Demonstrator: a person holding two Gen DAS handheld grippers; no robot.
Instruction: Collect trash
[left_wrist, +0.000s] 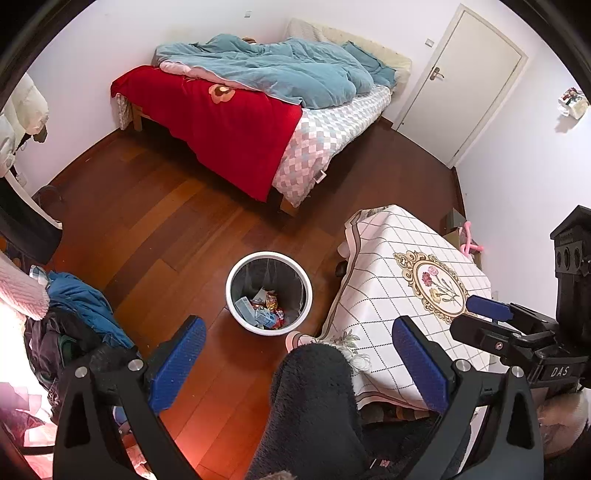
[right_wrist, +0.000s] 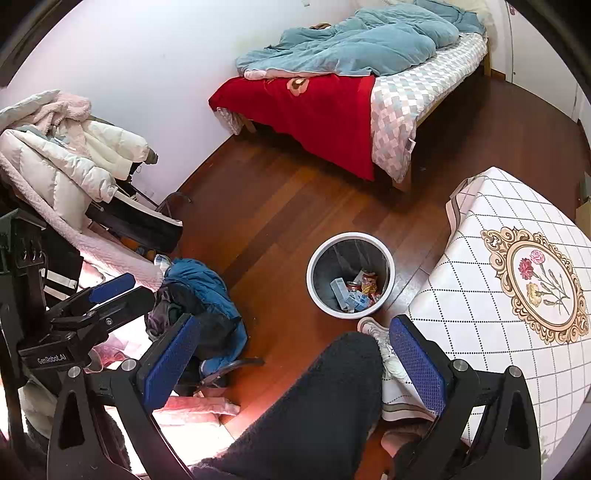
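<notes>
A white trash bin (left_wrist: 269, 254) (right_wrist: 350, 235) with a dark liner stands on the wooden floor, between the bed and the table. Several wrappers and a bluish box (left_wrist: 264, 308) (right_wrist: 356, 291) lie at its bottom. My left gripper (left_wrist: 299, 365) hangs high above the floor, open, its blue pads empty, the bin just ahead of them. My right gripper (right_wrist: 293, 362) is open and empty too, at about the same height. Each gripper shows at the edge of the other's view: the right one (left_wrist: 491, 314), the left one (right_wrist: 110, 290). I see no loose trash on the floor or table.
A person's leg in dark fleece (left_wrist: 314, 406) (right_wrist: 314, 406) and a white shoe (right_wrist: 376, 332) are below the grippers. A table with a chequered cloth (left_wrist: 388, 258) (right_wrist: 480, 295) is on the right, clothes piles (left_wrist: 74, 306) (right_wrist: 199, 291) on the left, a bed (left_wrist: 236, 122) and a door (left_wrist: 461, 81) behind.
</notes>
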